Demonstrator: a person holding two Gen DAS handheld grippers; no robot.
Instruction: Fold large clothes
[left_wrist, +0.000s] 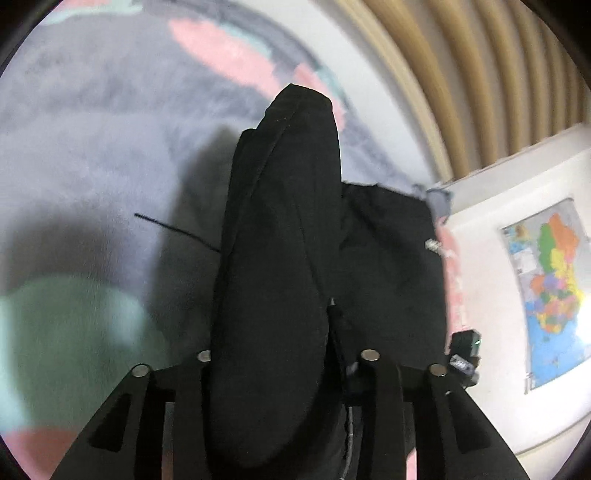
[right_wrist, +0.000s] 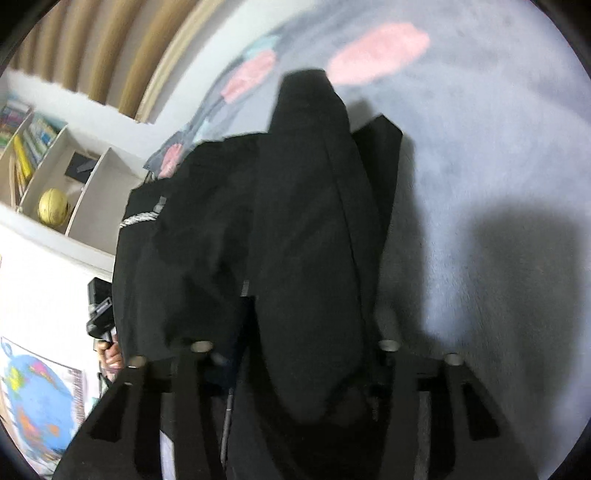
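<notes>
A large black garment (left_wrist: 388, 258) hangs between both grippers over a grey-lilac rug (left_wrist: 92, 147). In the left wrist view a thick fold of it rises between the jaws of my left gripper (left_wrist: 284, 229) and hides the fingers; the jaws are shut on that fold. The right wrist view shows the same: my right gripper (right_wrist: 310, 236) is shut on a bunched fold of the black garment (right_wrist: 192, 236), its fingers covered by cloth. A thin black cord (left_wrist: 173, 230) sticks out to the left. A pale zip or trim (right_wrist: 142, 218) shows on the hanging part.
The rug (right_wrist: 498, 147) has pink patches (right_wrist: 380, 51) and a green patch (left_wrist: 74, 317). A white shelf unit (right_wrist: 85, 173) holds books and a yellow ball (right_wrist: 53, 206). A coloured map (left_wrist: 550, 288) hangs on the white wall. A hand (right_wrist: 112, 356) holds the other gripper's handle.
</notes>
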